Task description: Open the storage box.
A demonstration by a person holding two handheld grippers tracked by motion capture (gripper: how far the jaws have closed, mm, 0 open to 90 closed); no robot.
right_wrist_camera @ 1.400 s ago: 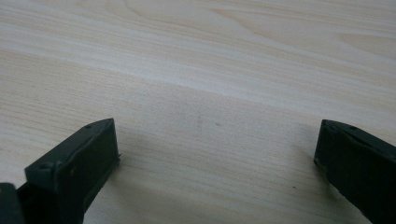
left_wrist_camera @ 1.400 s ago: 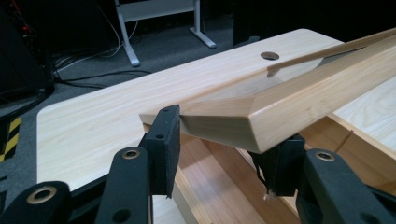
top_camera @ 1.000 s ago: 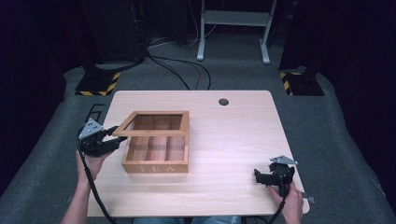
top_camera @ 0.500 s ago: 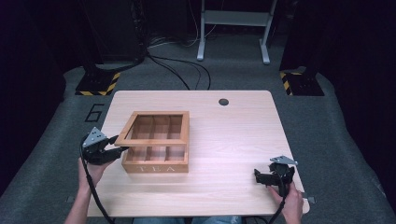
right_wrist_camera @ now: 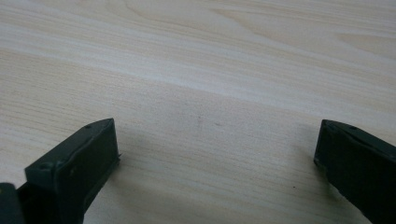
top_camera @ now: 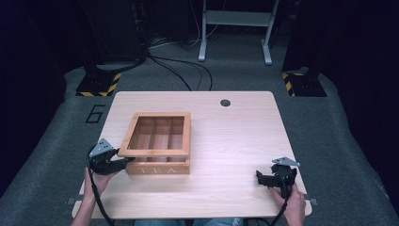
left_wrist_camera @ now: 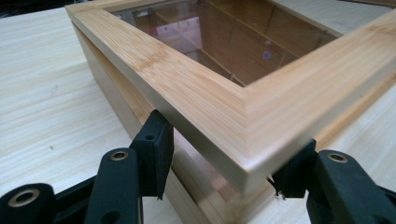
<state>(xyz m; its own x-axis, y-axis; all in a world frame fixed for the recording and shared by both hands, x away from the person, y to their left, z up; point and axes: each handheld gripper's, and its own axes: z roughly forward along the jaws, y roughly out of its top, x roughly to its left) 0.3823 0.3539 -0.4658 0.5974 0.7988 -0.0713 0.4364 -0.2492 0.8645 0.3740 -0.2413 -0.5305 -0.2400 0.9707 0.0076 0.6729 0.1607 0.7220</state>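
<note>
Left gripper (top_camera: 123,163) astride "TEA" box (top_camera: 158,168) corner

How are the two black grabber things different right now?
The left black two-jaw gripper sits at the near left corner of the wooden glass-lidded tea box, its jaws straddling that corner; the right black two-jaw gripper is far from the box, with bare light wooden table between its jaws. Both are open, hand-held, and carry a grey plate.
</note>
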